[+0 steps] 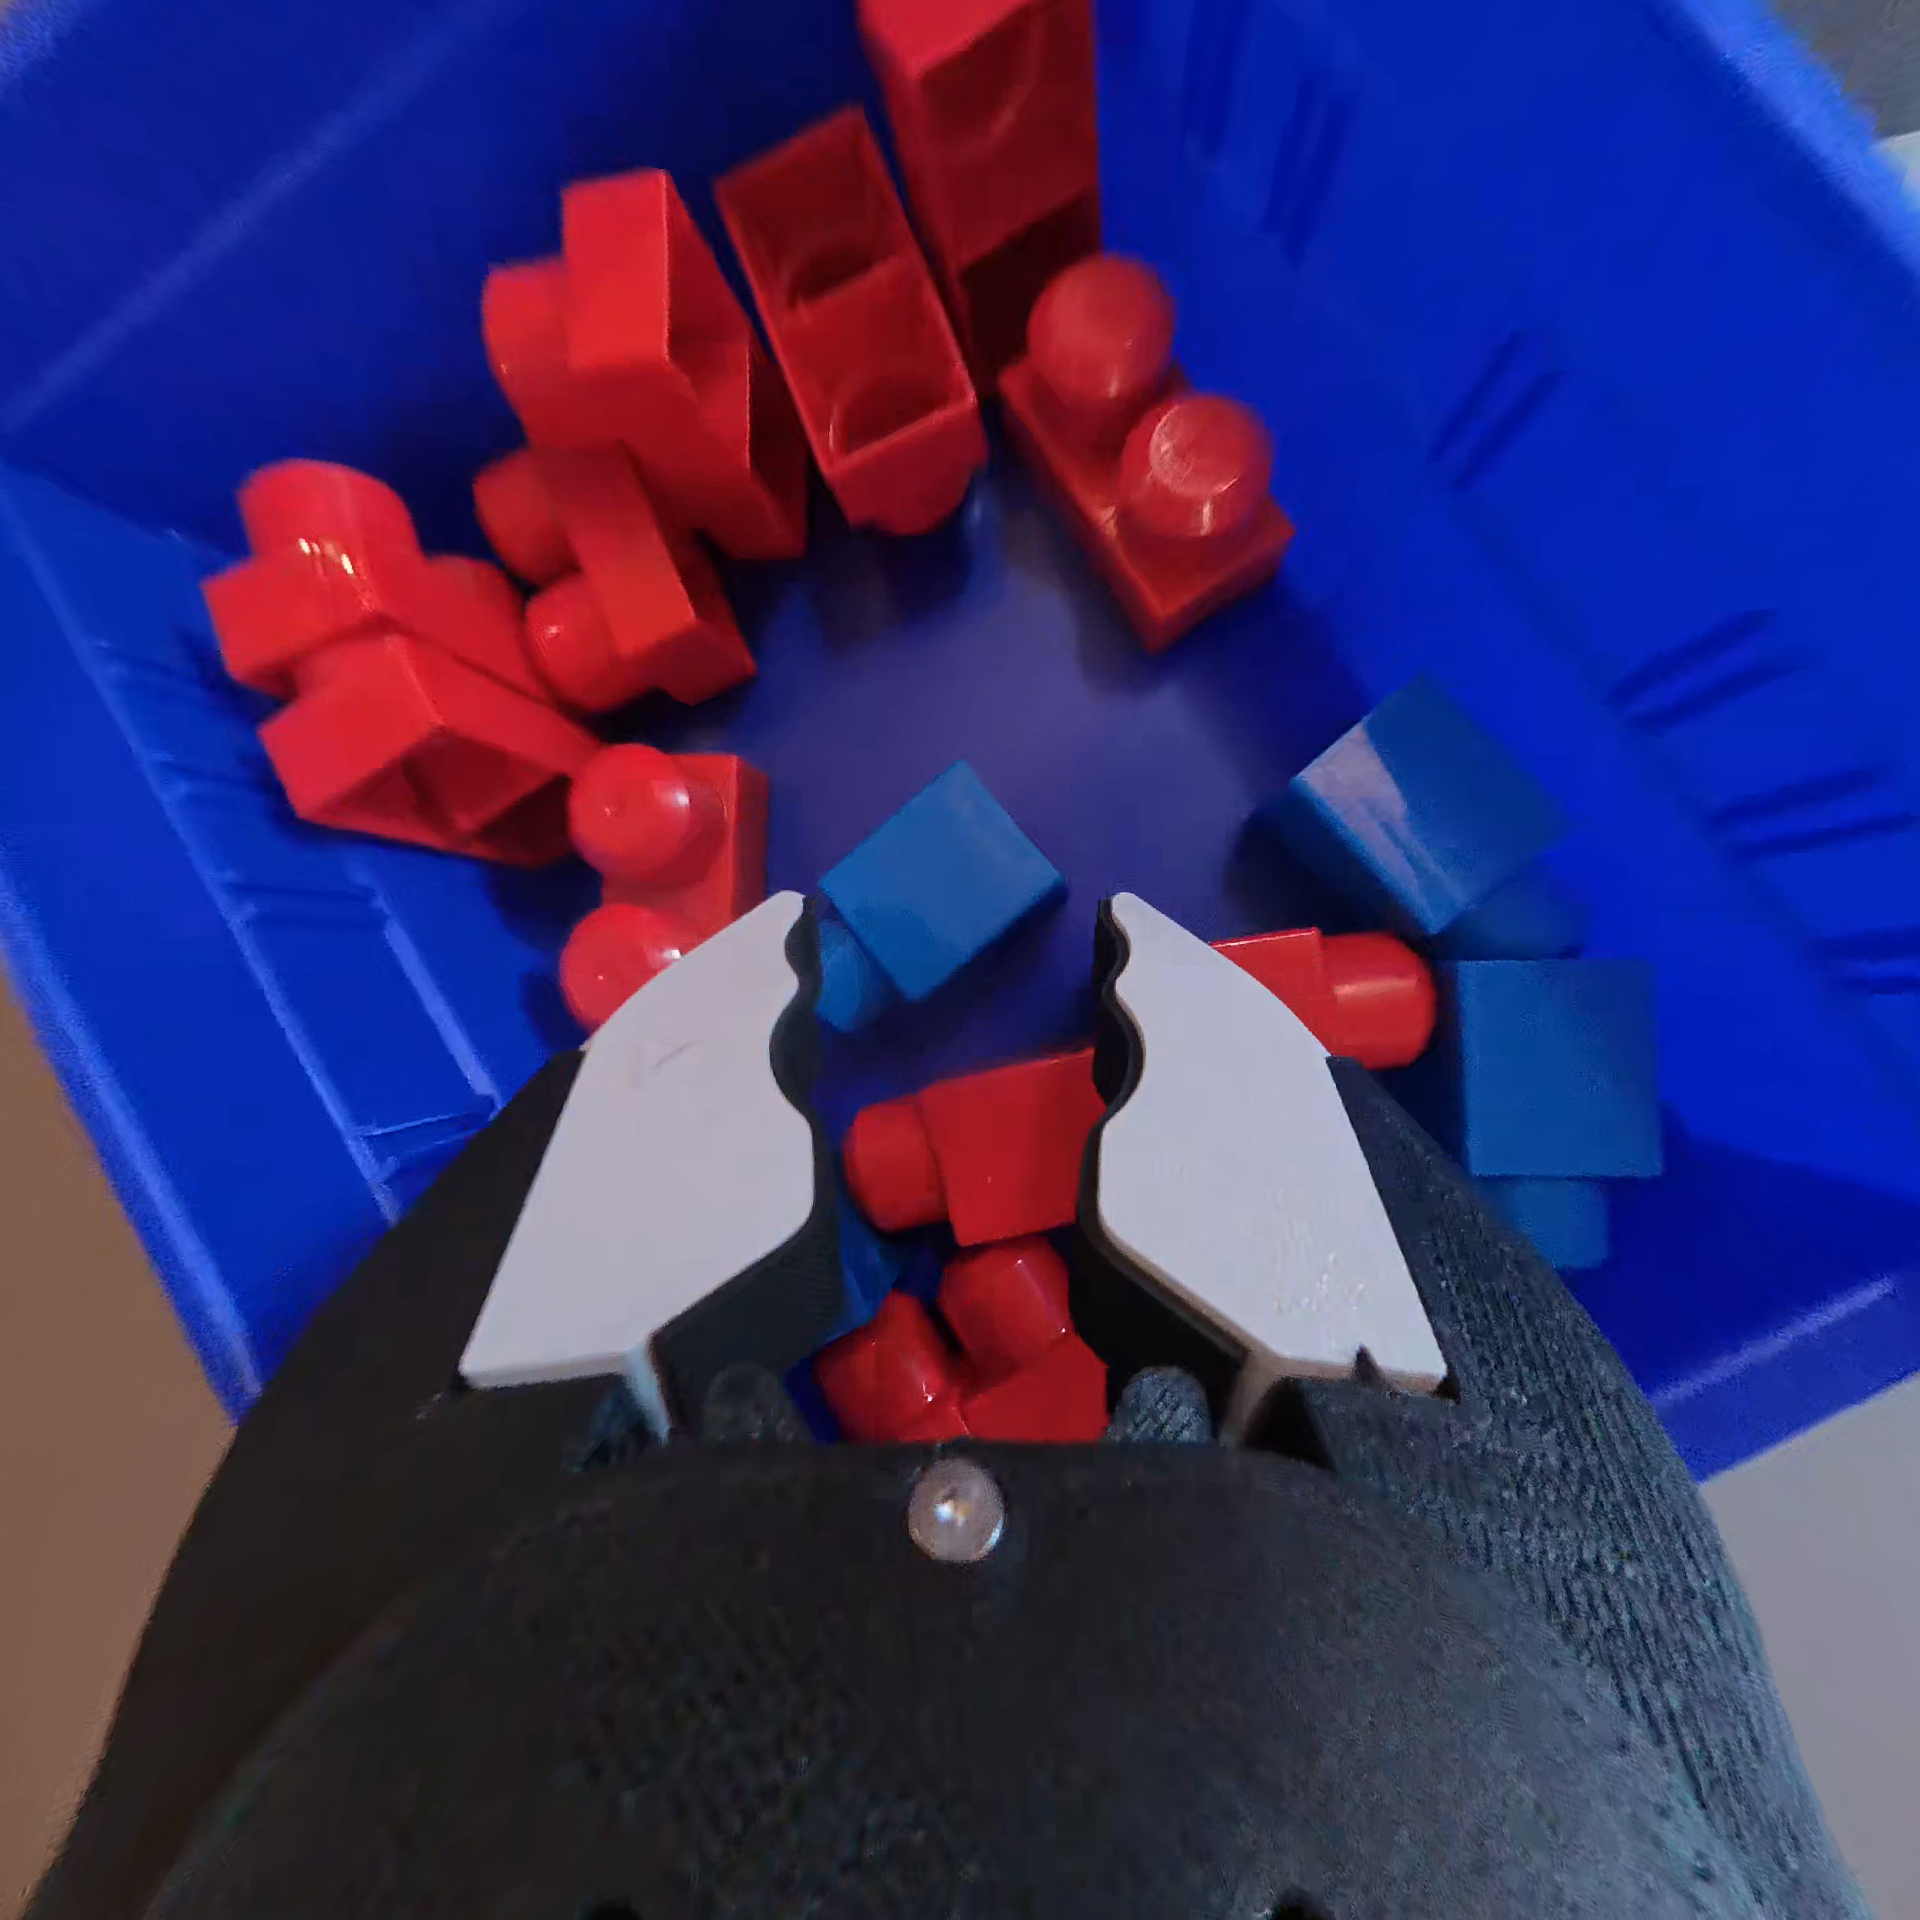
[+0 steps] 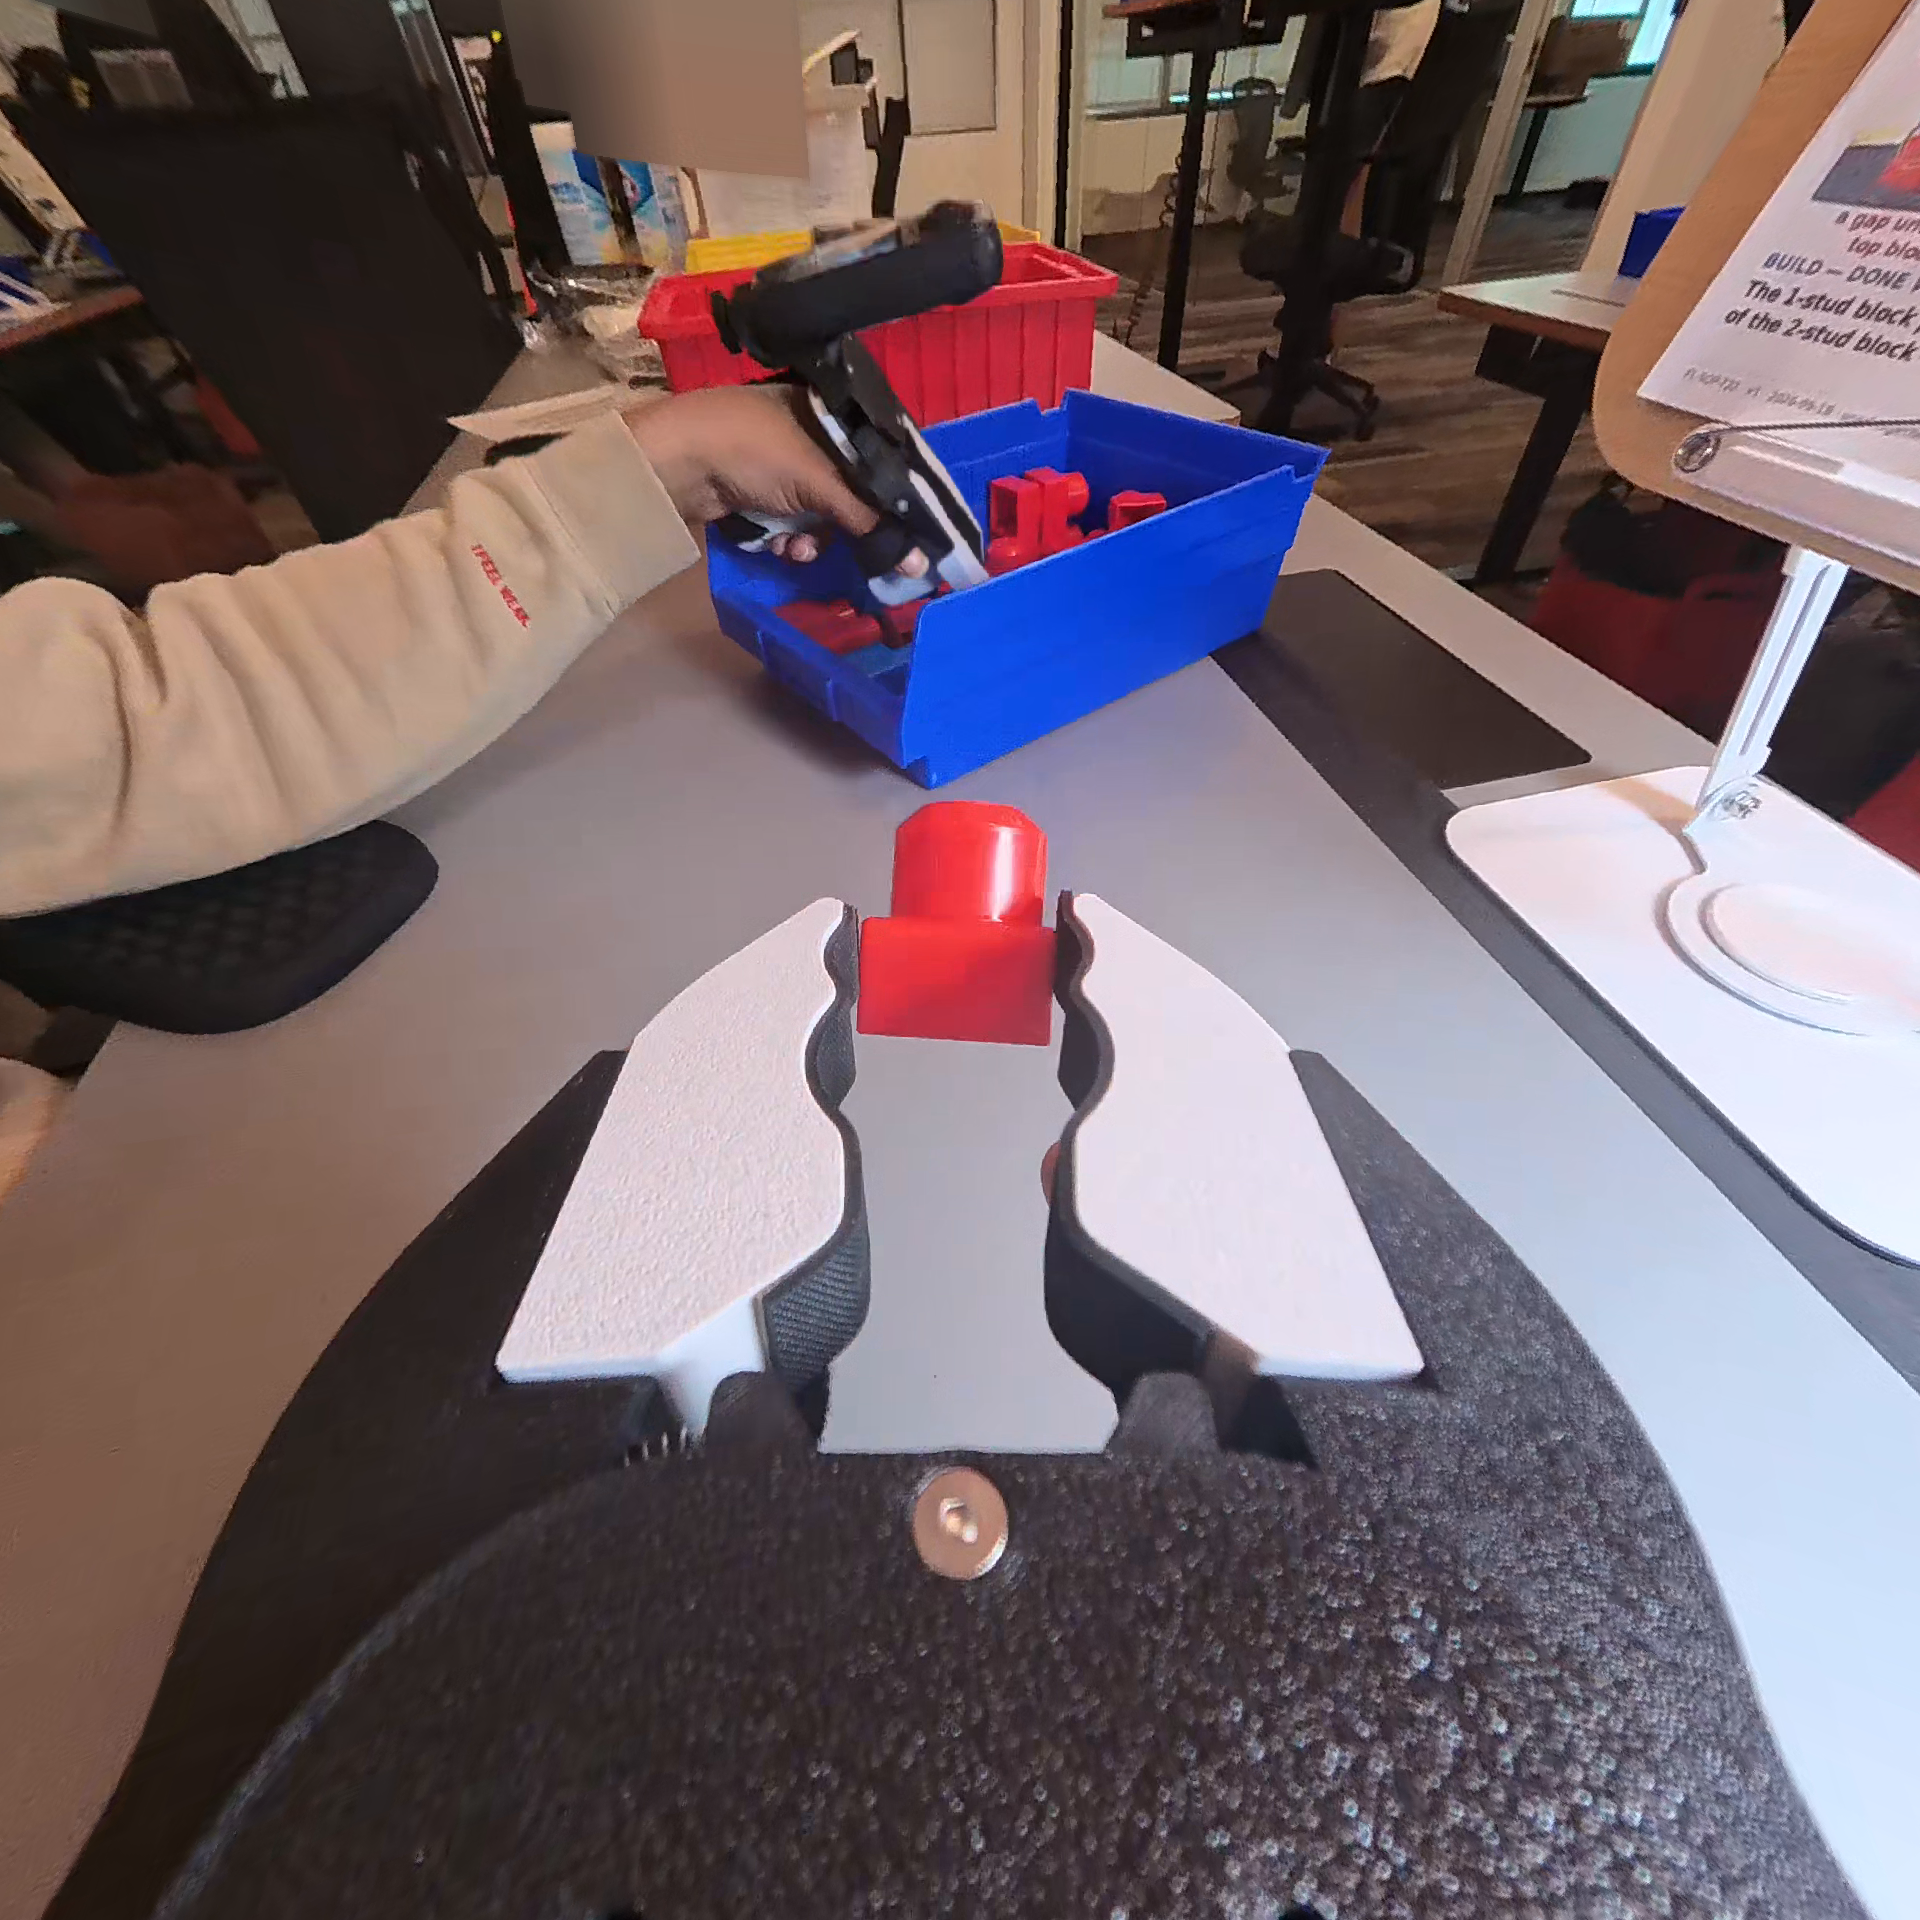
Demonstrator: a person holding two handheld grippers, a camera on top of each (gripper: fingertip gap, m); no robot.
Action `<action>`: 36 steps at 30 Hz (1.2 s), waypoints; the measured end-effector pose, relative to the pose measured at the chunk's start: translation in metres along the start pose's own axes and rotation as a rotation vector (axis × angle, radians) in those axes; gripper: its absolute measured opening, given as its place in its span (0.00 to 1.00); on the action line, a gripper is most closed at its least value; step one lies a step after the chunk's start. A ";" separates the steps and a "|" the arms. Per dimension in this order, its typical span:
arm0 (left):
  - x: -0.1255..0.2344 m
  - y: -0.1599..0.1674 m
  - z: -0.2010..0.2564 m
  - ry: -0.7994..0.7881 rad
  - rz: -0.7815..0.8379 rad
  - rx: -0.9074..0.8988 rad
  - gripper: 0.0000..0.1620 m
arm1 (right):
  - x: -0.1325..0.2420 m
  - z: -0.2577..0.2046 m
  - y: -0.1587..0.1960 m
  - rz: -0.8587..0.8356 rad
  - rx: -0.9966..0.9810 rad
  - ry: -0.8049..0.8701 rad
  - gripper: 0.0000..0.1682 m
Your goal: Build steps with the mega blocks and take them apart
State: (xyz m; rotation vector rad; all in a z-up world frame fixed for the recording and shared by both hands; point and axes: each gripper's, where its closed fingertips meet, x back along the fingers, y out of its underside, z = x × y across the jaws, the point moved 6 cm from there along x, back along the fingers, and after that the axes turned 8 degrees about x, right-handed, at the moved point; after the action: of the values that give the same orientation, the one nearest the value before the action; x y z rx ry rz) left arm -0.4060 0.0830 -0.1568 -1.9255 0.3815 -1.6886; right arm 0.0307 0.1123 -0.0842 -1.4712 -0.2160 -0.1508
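Right tongs [image 2: 956,935] clamp red block [image 2: 951,971] between their tips.

Grey table [image 2: 644,831], office chairs [image 2: 1320,270], desks behind, wood-look floor [image 2: 1455,436].

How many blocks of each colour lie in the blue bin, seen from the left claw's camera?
Red blocks: 11
Blue blocks: 3
Total: 14
The left claw partly hides some blocks, so the red count is approximate.
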 end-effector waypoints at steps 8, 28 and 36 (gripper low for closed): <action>-0.016 -0.002 0.011 -0.023 -0.001 -0.117 0.28 | -0.002 0.000 0.004 0.004 -0.019 -0.015 0.22; 0.006 -0.020 0.009 -0.070 0.158 -0.150 0.22 | -0.022 -0.017 0.079 -0.330 0.025 -0.171 0.22; -0.003 -0.015 0.005 -0.070 0.121 -0.148 0.24 | -0.011 -0.026 0.106 -0.709 0.122 -0.192 0.22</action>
State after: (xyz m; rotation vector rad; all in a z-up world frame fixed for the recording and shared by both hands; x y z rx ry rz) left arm -0.4034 0.0977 -0.1508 -2.0176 0.5982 -1.5490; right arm 0.0458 0.0958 -0.1917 -1.2341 -0.8859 -0.5578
